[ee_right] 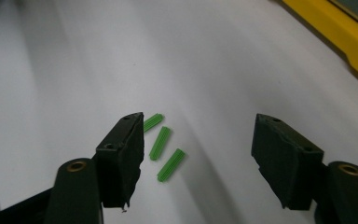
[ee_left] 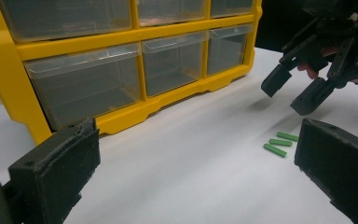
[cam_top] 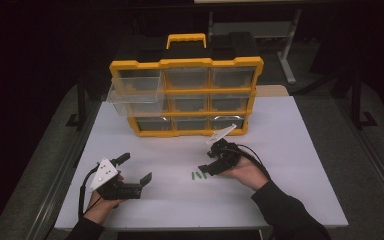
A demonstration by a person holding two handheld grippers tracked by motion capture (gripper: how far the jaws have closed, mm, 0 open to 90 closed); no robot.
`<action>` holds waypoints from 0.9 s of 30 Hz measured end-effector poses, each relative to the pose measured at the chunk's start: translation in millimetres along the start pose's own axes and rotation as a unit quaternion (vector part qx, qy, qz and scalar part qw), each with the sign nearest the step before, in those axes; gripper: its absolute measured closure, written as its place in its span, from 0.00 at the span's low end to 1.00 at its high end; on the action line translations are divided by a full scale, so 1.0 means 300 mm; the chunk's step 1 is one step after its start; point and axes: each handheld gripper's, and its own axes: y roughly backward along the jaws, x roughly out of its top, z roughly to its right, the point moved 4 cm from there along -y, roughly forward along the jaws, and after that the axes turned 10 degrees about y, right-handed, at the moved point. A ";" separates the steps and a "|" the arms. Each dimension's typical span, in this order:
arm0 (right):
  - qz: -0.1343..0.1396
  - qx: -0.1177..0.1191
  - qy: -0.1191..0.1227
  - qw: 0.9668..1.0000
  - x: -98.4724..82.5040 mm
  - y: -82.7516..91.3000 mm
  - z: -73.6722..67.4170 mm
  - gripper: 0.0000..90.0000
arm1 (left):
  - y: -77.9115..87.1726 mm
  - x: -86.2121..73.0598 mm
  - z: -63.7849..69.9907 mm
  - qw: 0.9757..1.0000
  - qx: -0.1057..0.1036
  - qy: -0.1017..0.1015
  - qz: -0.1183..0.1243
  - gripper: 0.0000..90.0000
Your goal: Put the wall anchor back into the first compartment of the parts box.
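- Three small green ribbed plastic wall plugs [cam_top: 198,175] lie side by side on the white tabletop [cam_top: 290,150], near the middle of its near half, well short of the yellow plastic organiser cabinet with clear drawers [cam_top: 186,95] that stands toward the far edge.
- The right claw [cam_top: 209,170] hangs just beside the plugs, tilted down at them; in the right gripper view its jaws stand apart with nothing between them, the left jaw just beside the nearest plug [ee_right: 153,122].
- The left claw [cam_top: 136,171] rests low near the near left corner, jaws wide apart and empty, pointed toward the cabinet and the plugs [ee_left: 278,143].
- One clear drawer [cam_top: 135,92] at the cabinet's upper left is pulled out; whether anything lies in it cannot be told.
- Judged from this, the work is at its start: the drawer looks ready to receive, but no plug is lifted yet.
- What is left, by that reading: close on a plug, carry it to the open drawer, drop it in, repeat for the others, then push the drawer shut.
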 end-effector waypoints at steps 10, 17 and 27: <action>-0.021 0.014 0.021 0.999 -0.007 -0.032 -0.005 0.55 | -0.004 -0.002 0.005 1.000 -0.003 0.005 0.002 0.00; -0.034 0.018 0.026 0.999 -0.019 -0.051 -0.010 0.67 | -0.005 -0.004 0.007 1.000 -0.005 0.006 0.001 0.00; -0.049 0.019 0.032 0.998 -0.031 -0.075 -0.022 0.75 | -0.005 -0.005 0.006 1.000 -0.005 0.001 -0.005 0.00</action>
